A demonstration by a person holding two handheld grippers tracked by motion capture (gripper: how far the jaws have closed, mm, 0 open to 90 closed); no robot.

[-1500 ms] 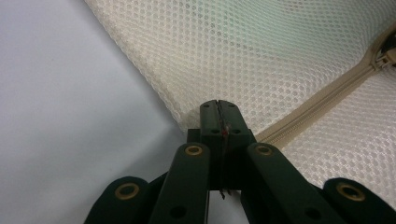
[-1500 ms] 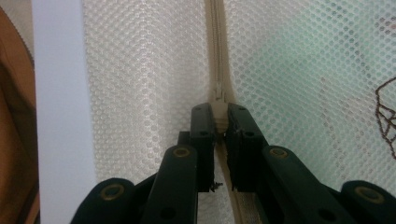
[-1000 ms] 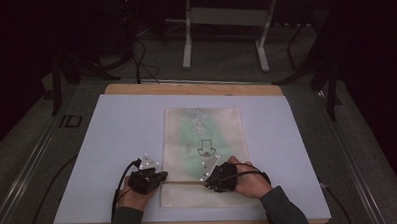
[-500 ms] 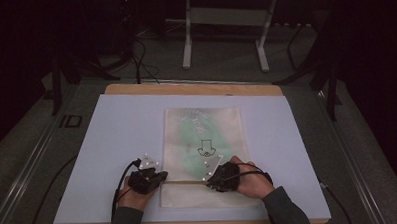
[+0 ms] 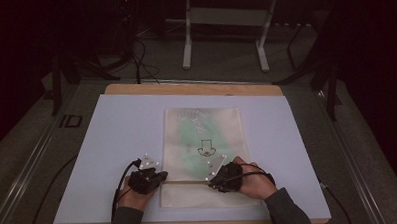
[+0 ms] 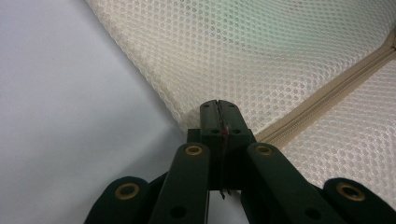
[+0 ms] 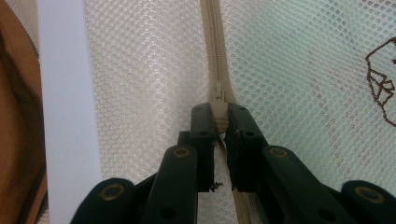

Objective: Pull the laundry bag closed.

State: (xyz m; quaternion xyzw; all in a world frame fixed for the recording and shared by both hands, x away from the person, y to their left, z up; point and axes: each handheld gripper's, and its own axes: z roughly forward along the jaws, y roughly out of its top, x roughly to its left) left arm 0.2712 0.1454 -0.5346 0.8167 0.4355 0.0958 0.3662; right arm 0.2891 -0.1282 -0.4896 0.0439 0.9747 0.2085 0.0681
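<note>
Mesh bag point(image 5: 203, 142) lies flat mid-table on the white sheet point(image 5: 112, 145), both hands at its near end, nothing shifted over the last second, so the unzipping looks not yet begun; left tool point(image 6: 218, 109) is clamped shut on the bag's corner edge; right tool point(image 7: 219, 116) is pinched on the zipper pull point(image 7: 218, 100), bare zipper point(image 7: 212, 37) running clear ahead.
</note>
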